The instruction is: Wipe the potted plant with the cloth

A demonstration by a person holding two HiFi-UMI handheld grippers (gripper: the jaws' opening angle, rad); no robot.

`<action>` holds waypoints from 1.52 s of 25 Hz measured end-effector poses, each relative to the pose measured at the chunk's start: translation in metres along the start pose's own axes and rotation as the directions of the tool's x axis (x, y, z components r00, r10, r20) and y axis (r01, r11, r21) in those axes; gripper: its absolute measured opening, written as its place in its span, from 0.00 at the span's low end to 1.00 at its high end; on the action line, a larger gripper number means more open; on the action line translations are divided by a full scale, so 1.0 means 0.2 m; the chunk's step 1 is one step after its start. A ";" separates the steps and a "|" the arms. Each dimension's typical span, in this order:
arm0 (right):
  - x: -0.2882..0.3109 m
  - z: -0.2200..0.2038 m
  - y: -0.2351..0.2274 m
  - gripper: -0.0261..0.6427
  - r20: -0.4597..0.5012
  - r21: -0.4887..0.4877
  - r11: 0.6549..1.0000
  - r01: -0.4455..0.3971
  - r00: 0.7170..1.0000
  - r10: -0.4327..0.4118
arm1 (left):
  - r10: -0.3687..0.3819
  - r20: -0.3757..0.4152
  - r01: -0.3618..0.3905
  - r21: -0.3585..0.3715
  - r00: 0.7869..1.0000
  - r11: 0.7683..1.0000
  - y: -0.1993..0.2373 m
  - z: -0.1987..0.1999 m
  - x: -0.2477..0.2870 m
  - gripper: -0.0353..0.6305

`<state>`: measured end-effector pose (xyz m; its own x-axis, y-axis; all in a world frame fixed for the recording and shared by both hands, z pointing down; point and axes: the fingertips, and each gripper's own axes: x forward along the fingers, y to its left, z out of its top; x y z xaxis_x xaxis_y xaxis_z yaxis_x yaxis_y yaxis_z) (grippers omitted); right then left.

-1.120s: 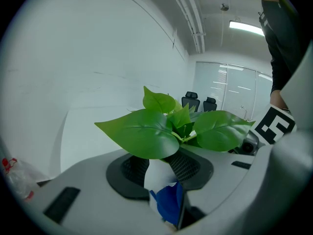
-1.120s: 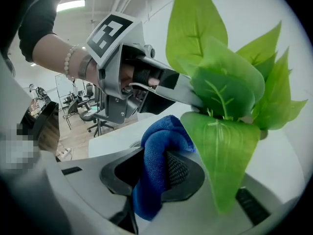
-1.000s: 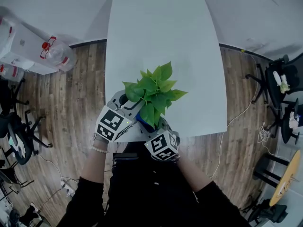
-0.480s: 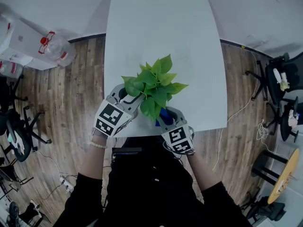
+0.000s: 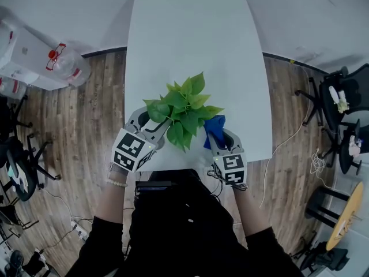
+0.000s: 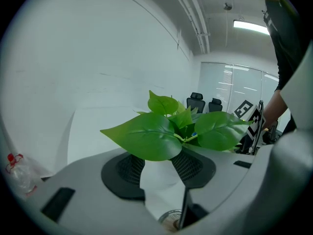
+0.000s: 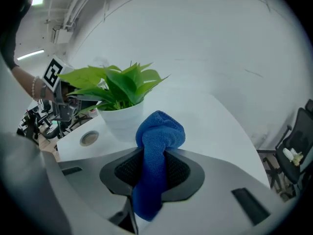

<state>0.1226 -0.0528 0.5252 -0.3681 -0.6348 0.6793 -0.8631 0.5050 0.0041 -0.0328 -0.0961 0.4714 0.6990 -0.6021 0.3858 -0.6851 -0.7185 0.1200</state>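
Observation:
A leafy green plant [image 5: 183,111] in a white pot [image 6: 159,177] stands near the front edge of the white table [image 5: 190,39]. My left gripper [image 5: 153,126] reaches in from the plant's left. The pot fills the gap between its pads, both touch the pot, and the jaws are opening. My right gripper [image 5: 217,136] is to the right of the plant and is shut on a bunched blue cloth [image 7: 156,151]. In the right gripper view, the cloth stands apart from the pot [image 7: 122,121] and the leaves [image 7: 117,84]. The cloth [image 5: 214,127] sits beside the rightmost leaves in the head view.
A round metal grommet [image 7: 89,138] is set in the table just in front of the pot. On the wooden floor, a water jug [image 5: 68,65] lies to the left. Office chairs [image 5: 340,103] stand to the right, and cables trail nearby.
My right gripper has carried the blue cloth from the front of the plant round to its right side. The left gripper has stayed at the pot.

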 end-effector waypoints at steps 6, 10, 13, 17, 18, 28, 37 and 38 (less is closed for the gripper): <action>-0.12 0.11 -0.11 0.23 0.068 0.036 0.998 0.058 0.996 -0.060 | 0.049 -0.024 -0.049 0.018 0.999 0.999 0.03 -0.01 -0.12 0.32; -0.22 0.22 -0.12 0.23 0.123 -0.015 0.996 0.085 0.989 -0.082 | 0.112 0.006 -0.112 0.007 0.994 0.994 0.07 0.04 -0.24 0.32; -0.30 0.32 -0.13 0.23 0.175 -0.051 0.993 0.104 0.980 -0.094 | 0.157 0.039 -0.157 -0.001 0.987 0.988 0.08 0.11 -0.35 0.32; -0.40 0.45 -0.13 0.23 0.250 -0.079 0.989 0.128 0.963 -0.104 | 0.211 0.096 -0.214 0.026 0.973 0.976 0.06 0.24 -0.45 0.27; -0.42 0.49 -0.13 0.23 0.272 -0.079 0.988 0.133 0.956 -0.107 | 0.223 0.111 -0.229 0.039 0.968 0.973 0.06 0.28 -0.47 0.25; -0.65 0.84 -0.07 0.22 0.456 -0.108 0.982 0.153 0.886 -0.088 | 0.301 0.198 -0.320 0.069 0.933 0.945 -0.07 0.65 -0.54 0.09; -0.76 1.04 0.01 0.22 0.545 -0.128 0.984 0.126 0.837 -0.036 | 0.286 0.234 -0.317 0.107 0.929 0.942 -0.17 0.79 -0.58 0.08; -0.76 1.04 0.01 0.22 0.550 -0.128 0.984 0.125 0.834 -0.034 | 0.286 0.234 -0.318 0.114 0.929 0.941 -0.17 0.80 -0.59 0.08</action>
<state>0.1044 -0.0779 0.2692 -0.4677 -0.8687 0.1631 -0.8508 0.4924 0.1834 -0.0582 -0.0563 0.2759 0.5015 -0.8464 0.1789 -0.8440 -0.5241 -0.1138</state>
